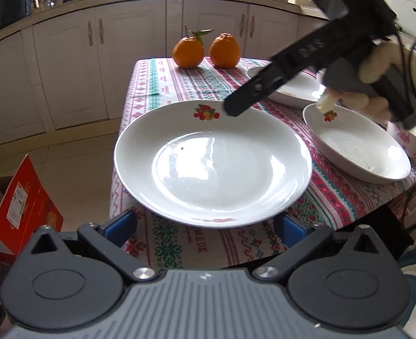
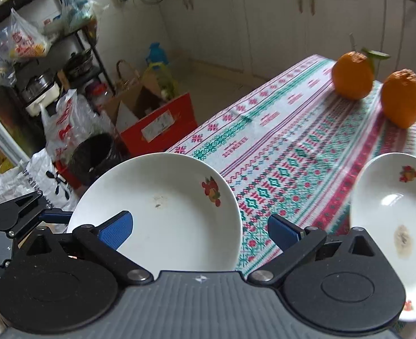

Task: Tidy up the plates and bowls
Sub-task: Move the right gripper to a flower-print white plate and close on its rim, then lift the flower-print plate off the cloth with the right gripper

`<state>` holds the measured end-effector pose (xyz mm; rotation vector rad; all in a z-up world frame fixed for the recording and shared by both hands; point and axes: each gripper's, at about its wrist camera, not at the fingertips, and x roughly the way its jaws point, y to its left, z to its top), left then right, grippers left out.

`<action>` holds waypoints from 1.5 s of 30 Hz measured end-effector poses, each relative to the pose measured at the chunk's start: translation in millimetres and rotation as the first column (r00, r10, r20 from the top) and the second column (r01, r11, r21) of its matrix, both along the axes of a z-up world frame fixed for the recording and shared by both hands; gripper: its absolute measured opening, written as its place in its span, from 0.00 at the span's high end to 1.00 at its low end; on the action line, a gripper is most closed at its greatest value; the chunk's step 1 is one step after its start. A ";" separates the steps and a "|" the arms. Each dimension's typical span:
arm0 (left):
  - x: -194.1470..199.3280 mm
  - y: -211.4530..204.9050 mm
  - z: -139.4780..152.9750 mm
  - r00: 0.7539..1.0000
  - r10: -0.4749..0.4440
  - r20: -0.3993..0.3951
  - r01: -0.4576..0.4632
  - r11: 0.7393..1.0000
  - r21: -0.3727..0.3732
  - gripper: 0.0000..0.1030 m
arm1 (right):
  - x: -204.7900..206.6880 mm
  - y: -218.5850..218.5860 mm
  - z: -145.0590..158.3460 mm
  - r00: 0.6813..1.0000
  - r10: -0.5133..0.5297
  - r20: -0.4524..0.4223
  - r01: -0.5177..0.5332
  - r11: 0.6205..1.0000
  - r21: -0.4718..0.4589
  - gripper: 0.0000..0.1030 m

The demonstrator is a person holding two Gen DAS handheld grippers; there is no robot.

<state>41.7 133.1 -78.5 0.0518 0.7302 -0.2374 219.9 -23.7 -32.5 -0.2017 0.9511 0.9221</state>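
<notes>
Our left gripper [image 1: 208,223] has jaws spread wide, nothing pinched, w/ big white plate [image 1: 213,161] between & above the pads, overhanging the table's [image 1: 162,84] near-left corner. Right gripper [image 2: 199,230] also spread, empty, over same plate; two bowls [image 1: 357,144] sit to the right.

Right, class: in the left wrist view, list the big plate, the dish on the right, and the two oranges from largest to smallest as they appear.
1. Big plate, though it lies nearest the camera.
2. Dish on the right.
3. The left orange and right orange look alike, so no ranking between them; they also sit farthest away.
</notes>
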 end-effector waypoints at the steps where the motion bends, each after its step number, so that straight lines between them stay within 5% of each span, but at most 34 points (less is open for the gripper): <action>1: 0.6 0.5 -0.2 1.000 -0.003 -0.002 0.003 1.000 0.000 0.01 | 3.7 2.7 -1.7 1.000 0.011 -0.015 -0.011 1.000 0.000 0.04; 19: 7.1 4.1 1.9 0.999 -0.050 -0.019 0.050 0.999 -0.003 0.02 | 34.3 22.3 -22.6 0.988 0.080 -0.130 -0.079 0.997 0.014 0.33; 45: 20.2 6.2 3.6 0.994 -0.102 -0.037 0.103 0.995 0.010 0.06 | 40.2 22.7 -20.6 0.987 0.088 -0.131 -0.088 0.996 0.003 0.35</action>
